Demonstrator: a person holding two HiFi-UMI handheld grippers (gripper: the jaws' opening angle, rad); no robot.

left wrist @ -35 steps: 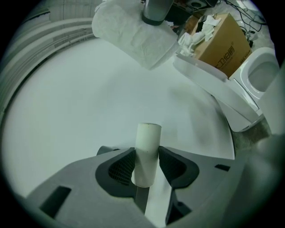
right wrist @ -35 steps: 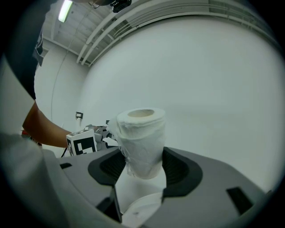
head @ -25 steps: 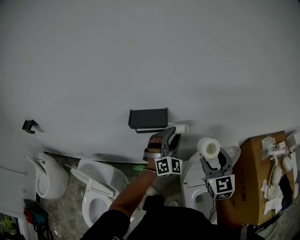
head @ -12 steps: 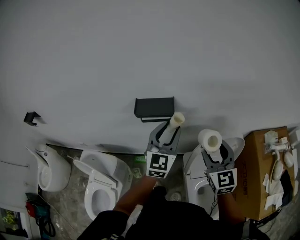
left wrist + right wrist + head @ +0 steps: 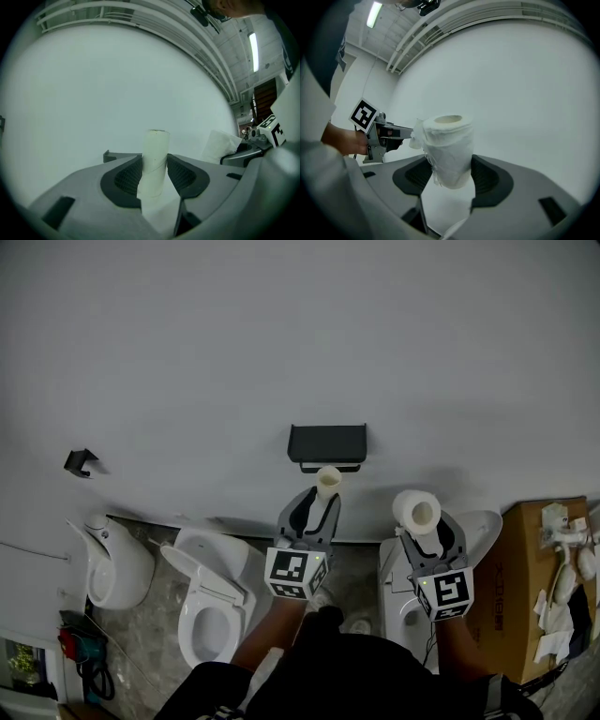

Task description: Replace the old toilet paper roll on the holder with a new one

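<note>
The dark toilet paper holder point(image 5: 326, 444) hangs on the white wall, and its bar carries no roll. Just below it my left gripper point(image 5: 320, 500) is shut on the old, nearly bare cardboard roll point(image 5: 327, 484), which stands upright between the jaws point(image 5: 154, 161). To the right, my right gripper point(image 5: 421, 526) is shut on the new white toilet paper roll point(image 5: 417, 511), held upright too point(image 5: 449, 150). In the left gripper view the new roll point(image 5: 219, 146) shows at the right. In the right gripper view the left gripper point(image 5: 379, 133) shows at the left.
Below stand a urinal point(image 5: 111, 566), a toilet with its lid up point(image 5: 208, 601) and another toilet point(image 5: 467, 540) under my right gripper. A cardboard box point(image 5: 530, 587) with white fittings stands at the right. A small dark hook point(image 5: 81, 461) is on the wall at the left.
My left gripper has drawn the old roll away from the holder and rolled, so the roll went from lying sideways to standing upright. The right gripper with the new roll shifted slightly.
</note>
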